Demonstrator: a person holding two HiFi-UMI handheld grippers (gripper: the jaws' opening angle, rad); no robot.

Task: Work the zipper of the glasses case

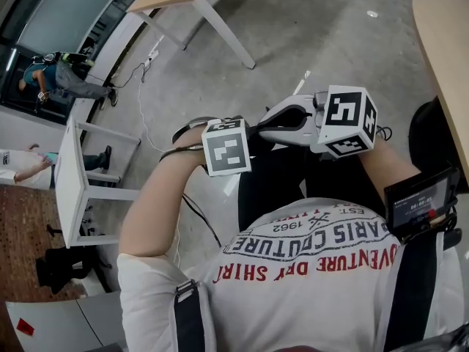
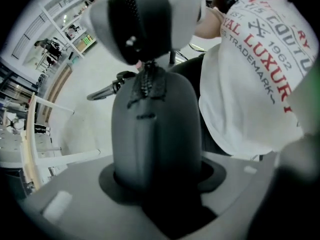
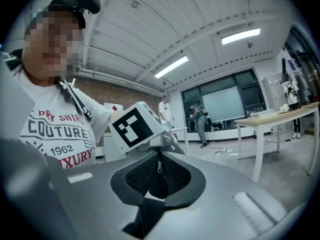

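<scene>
Bright strip lights (image 3: 240,35), fisheye edges — glasses case (image 2: 152,134) blurred

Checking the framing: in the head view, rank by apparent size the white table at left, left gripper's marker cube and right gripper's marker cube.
1. white table
2. right gripper's marker cube
3. left gripper's marker cube, a bit smaller, maybe only farther away
</scene>
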